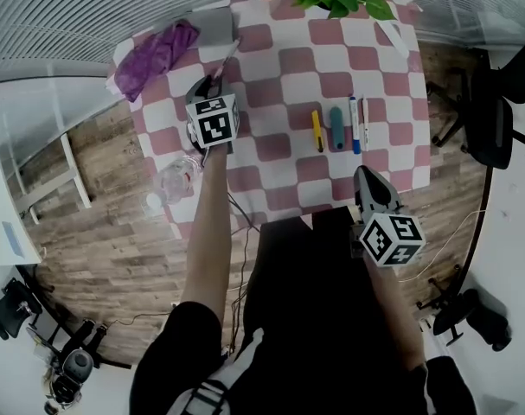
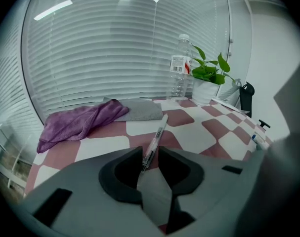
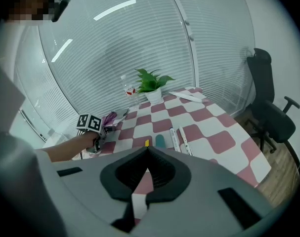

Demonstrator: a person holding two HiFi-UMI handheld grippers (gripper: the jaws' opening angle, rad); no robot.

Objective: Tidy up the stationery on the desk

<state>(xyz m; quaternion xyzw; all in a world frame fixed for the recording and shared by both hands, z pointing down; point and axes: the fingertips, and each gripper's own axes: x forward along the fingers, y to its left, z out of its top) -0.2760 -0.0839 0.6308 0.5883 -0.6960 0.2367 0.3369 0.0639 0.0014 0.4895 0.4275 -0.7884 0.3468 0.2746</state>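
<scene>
**Person in black with two grey grippers**

Black top (image 1: 318, 335) with short sleeves (image 1: 191, 328) and white stripes (image 1: 212, 393) at the front. The left gripper (image 1: 212, 86) and right gripper (image 1: 367, 176) are matt grey with black jaw pads. The left cube (image 1: 213, 121) and right cube (image 1: 390, 239) are white, printed with bold black square markers.

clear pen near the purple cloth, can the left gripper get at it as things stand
Probably yes: the pen lies between the left gripper's open fingers, with nothing lying across it or in the way.
</scene>
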